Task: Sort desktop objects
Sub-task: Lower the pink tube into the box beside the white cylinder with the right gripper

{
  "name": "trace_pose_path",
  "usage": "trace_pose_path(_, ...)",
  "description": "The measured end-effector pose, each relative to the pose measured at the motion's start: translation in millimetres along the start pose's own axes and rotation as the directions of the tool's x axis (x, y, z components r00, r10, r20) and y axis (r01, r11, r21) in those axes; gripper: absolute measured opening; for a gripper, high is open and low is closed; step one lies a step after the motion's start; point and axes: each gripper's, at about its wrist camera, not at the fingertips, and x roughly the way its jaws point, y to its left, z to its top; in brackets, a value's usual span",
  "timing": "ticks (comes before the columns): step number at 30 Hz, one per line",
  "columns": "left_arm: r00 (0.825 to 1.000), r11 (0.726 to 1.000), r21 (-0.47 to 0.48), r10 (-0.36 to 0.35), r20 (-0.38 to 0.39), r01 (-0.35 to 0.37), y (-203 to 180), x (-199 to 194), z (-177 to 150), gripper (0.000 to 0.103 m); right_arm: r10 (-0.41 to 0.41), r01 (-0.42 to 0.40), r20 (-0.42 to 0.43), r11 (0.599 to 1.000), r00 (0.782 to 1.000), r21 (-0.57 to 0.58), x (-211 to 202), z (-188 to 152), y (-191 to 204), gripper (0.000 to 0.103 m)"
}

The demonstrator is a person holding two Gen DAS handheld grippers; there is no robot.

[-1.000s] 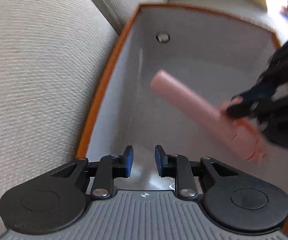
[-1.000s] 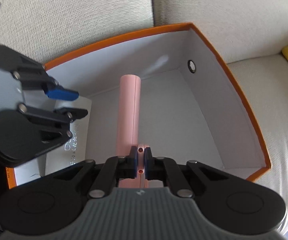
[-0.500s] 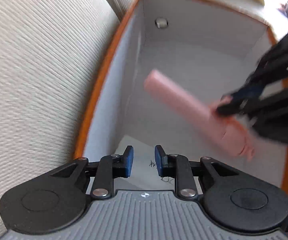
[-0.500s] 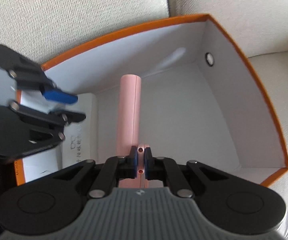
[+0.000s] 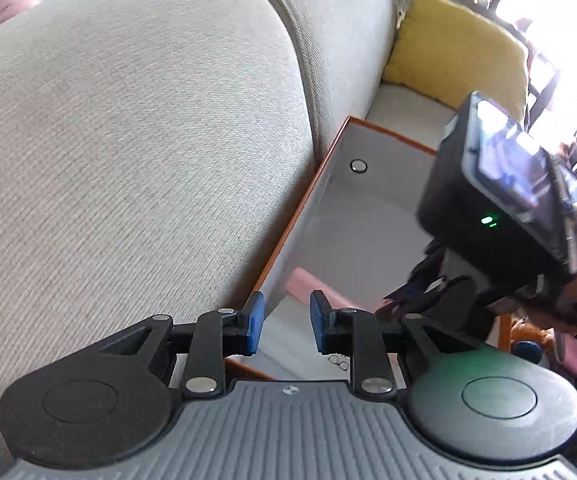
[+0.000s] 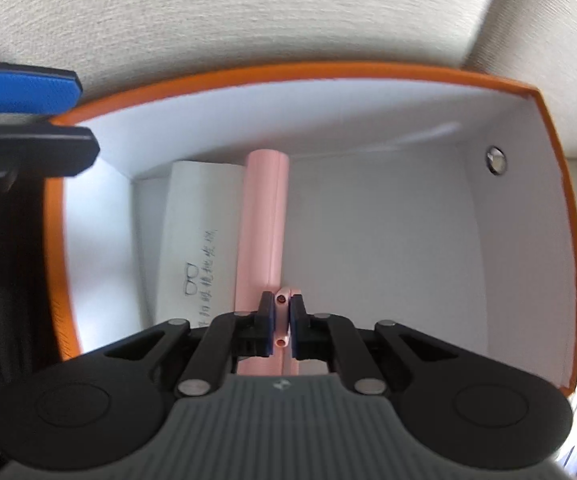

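Pink case (image 6: 263, 224) clamped in right tongs (image 6: 279, 326) (inside orange box (image 6: 552, 184)), left tongs (image 5: 282, 324) apart

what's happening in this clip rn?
A person is sorting items into an orange-rimmed box sitting on a sofa. The right gripper has its jaws shut on a pink case, held low inside the box beside a white packet with handwriting. The left gripper is open and empty, at the box's near edge.
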Motion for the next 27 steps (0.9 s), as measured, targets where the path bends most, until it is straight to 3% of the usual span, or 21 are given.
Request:
trace_pose_path(9, 0.999, 0.998, -0.047, -0.036, -0.013, 0.036, 6.4, -22.3, -12.6, 0.028, 0.019, -0.015, 0.024, 0.988, 1.0, -0.151, 5.0, 4.8, 29.4, 0.01)
trace_pose_path(19, 0.999, 0.997, -0.071, -0.041, -0.012, 0.04, 49.7, -81.0, -63.0, 0.028, 0.013, -0.004, 0.062, 0.99, 0.998, -0.142, -10.1, 7.8, 26.1, 0.006)
trace_pose_path(27, 0.999, 0.997, -0.058, -0.043, -0.002, 0.043, 40.2, -83.1, -61.5, 0.028, 0.05, -0.044, 0.04, 0.988, 0.998, -0.147, 0.8, 11.5, 46.8, 0.007)
